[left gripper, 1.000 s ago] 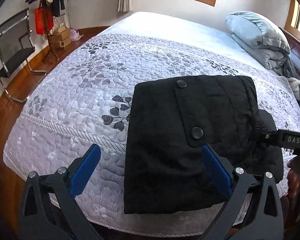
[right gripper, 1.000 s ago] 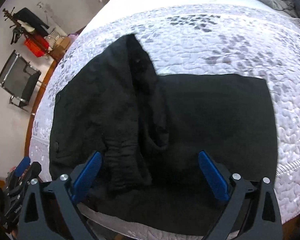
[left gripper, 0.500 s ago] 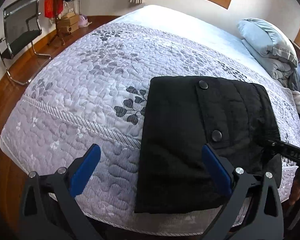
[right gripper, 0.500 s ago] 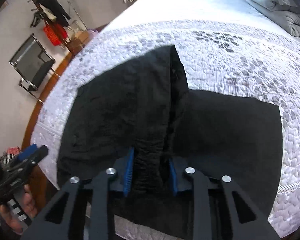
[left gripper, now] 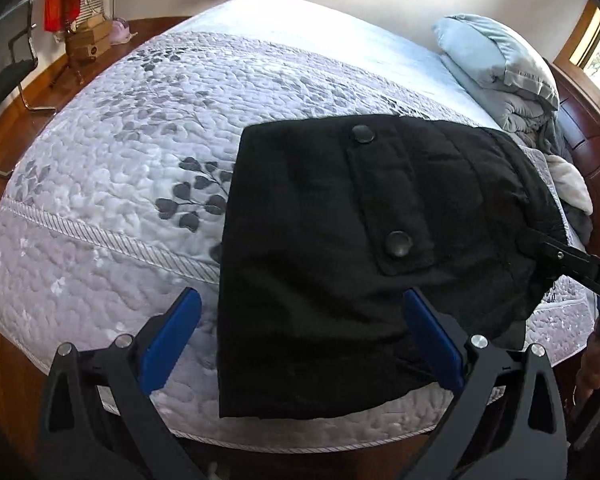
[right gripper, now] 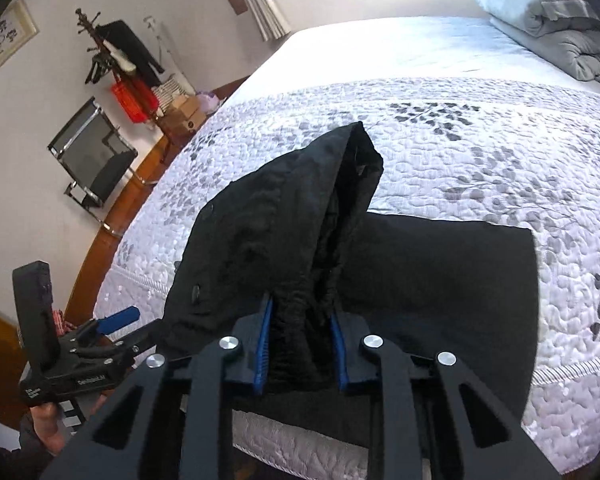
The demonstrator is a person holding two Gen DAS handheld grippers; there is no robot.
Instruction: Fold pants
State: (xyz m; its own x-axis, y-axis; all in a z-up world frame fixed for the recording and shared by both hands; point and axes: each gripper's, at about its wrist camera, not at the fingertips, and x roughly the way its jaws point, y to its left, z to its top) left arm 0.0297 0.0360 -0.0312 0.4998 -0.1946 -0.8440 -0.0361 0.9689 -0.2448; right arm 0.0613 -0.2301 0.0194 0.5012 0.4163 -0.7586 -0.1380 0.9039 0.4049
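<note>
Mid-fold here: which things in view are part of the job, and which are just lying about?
In the job: black pants; right gripper, closing on their bunched edge; left gripper, open.
Lying about: grey duvet; chair; coat stand; red bag.

The pants (left gripper: 340, 264) are plain black, with two glossy black snap buttons (left gripper: 398, 243) on a black flap, and they lie on a bed (left gripper: 100, 184) whose quilted cover is pale lilac-white, printed with grey leaf sprays and crossed near the pants by a twisted whitish cord stripe. Beyond the pants, the far half of the bed is plain white, and a folded duvet (right gripper: 548, 12) at its head is pale grey-blue. Off the bed's far corner the floor (left gripper: 4, 120) is reddish-brown wood, a red bag (right gripper: 134, 98) hangs on a dark rack, and both grippers' fingers (left gripper: 168, 340) carry bright blue pads on black frames.
</note>
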